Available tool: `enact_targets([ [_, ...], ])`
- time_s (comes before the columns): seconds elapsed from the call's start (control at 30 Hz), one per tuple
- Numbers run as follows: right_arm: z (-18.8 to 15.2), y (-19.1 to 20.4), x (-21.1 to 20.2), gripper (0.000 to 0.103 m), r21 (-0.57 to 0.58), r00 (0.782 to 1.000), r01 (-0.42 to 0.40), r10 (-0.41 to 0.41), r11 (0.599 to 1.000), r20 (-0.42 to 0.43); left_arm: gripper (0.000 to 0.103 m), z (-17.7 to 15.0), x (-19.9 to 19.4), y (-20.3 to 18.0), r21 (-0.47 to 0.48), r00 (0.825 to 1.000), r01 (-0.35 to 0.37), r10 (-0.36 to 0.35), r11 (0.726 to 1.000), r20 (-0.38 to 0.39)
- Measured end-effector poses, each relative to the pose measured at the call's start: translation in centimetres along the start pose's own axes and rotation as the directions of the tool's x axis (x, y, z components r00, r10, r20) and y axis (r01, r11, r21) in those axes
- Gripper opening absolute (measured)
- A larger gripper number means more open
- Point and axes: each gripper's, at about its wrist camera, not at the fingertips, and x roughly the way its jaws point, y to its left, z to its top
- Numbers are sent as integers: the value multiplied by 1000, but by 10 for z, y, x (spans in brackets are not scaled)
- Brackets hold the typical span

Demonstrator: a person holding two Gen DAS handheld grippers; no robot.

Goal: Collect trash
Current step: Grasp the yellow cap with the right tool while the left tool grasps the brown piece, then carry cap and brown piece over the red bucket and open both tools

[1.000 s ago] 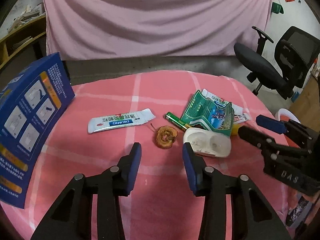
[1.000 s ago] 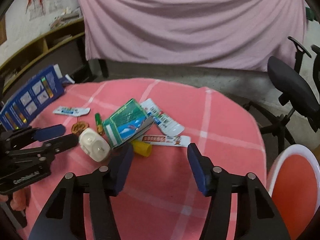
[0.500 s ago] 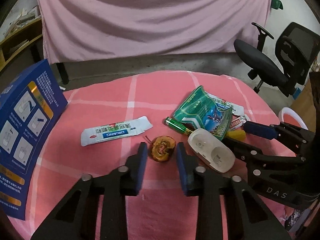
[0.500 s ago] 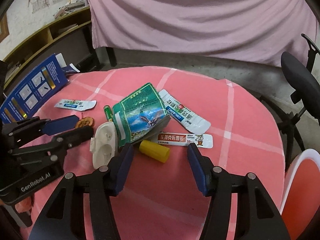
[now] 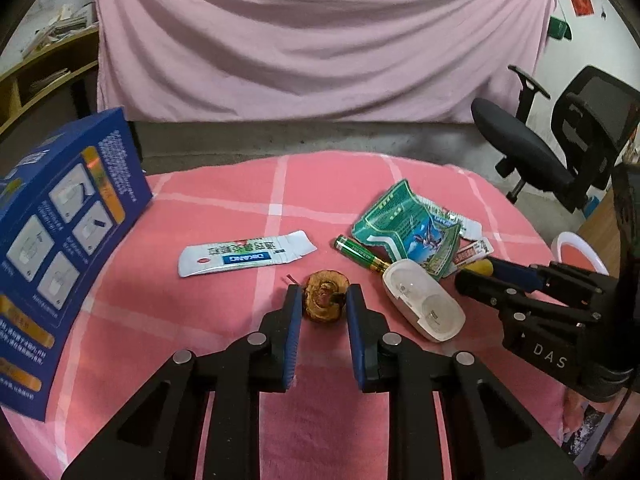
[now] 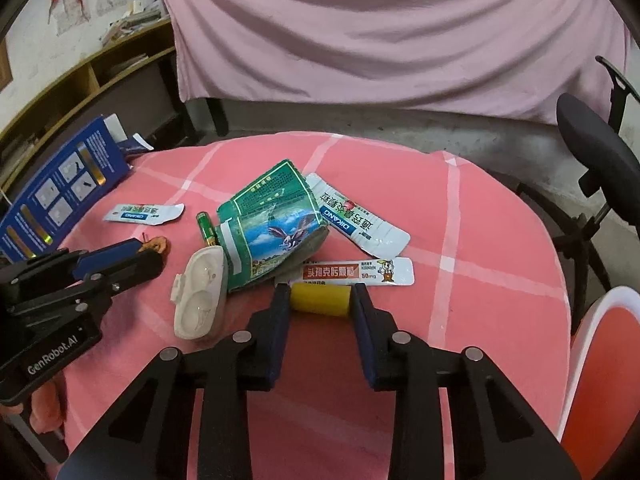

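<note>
Trash lies on a pink checked tablecloth (image 5: 200, 340). My left gripper (image 5: 323, 300) is shut on a brown dried fruit slice (image 5: 325, 295) that rests on the cloth. My right gripper (image 6: 320, 296) is shut on a yellow cylinder (image 6: 320, 299), also on the cloth. Nearby lie a green crumpled packet (image 6: 272, 224), a green battery (image 5: 362, 256), a white plastic case (image 5: 424, 300), a white toothpaste tube (image 5: 244, 258), a second white tube (image 6: 356, 216) and a red-labelled sachet (image 6: 356, 272).
A blue box (image 5: 60, 248) stands at the table's left edge. A red and white bin (image 6: 600, 364) sits past the right edge. A black office chair (image 5: 560, 148) stands at the back right. A pink curtain (image 5: 320, 40) hangs behind.
Both grippers moved forward and down and closed: the left onto the dried fruit slice, the right onto the yellow cylinder.
</note>
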Motion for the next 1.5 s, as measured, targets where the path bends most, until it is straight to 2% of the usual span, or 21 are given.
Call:
enact_targets([
  [0.13,-3,2,-11,28,-4,999,-14,14,1000,46,18,-2,-13,0,-21,998,-11,12,1000,57],
  [0.23,-8,2,-29,28,-5,992,-26,27,1000,126,18,-7,-28,-2,-31,992,-10,14,999,125],
  [0.33,-15,0,-49,28,3,971,-46,44,999,235,18,-10,-40,-8,-20,981,35,-31,999,192],
  [0.43,-24,-3,-71,28,5,937,-57,52,998,344,18,-13,-53,-14,5,962,50,-49,999,269],
  [0.5,-30,-4,-85,28,2,910,-56,50,998,411,18,-17,-64,-22,23,943,52,-57,998,328],
  [0.8,-47,-1,-127,28,-18,790,-40,42,999,612,19,-33,-98,-54,67,861,21,-52,998,506],
  [0.93,-57,0,-147,28,-28,732,29,-3,999,682,19,-39,-114,-67,92,825,34,-80,995,559],
  [1.07,-66,-5,-167,28,-17,669,100,-55,995,741,19,-40,-129,-92,156,787,22,-113,988,607],
  [1.2,-75,-20,-187,28,22,613,136,-101,990,784,19,-37,-140,-117,201,765,24,-147,979,627],
  [1.3,-82,-37,-200,28,66,582,148,-141,987,801,19,-34,-143,-138,239,750,24,-176,971,637],
  [1.4,-90,-54,-208,29,107,564,158,-179,982,806,19,-30,-146,-158,273,739,29,-205,961,642],
  [1.5,-98,-72,-215,29,152,555,164,-219,975,803,19,-29,-149,-179,309,731,41,-239,950,639],
])
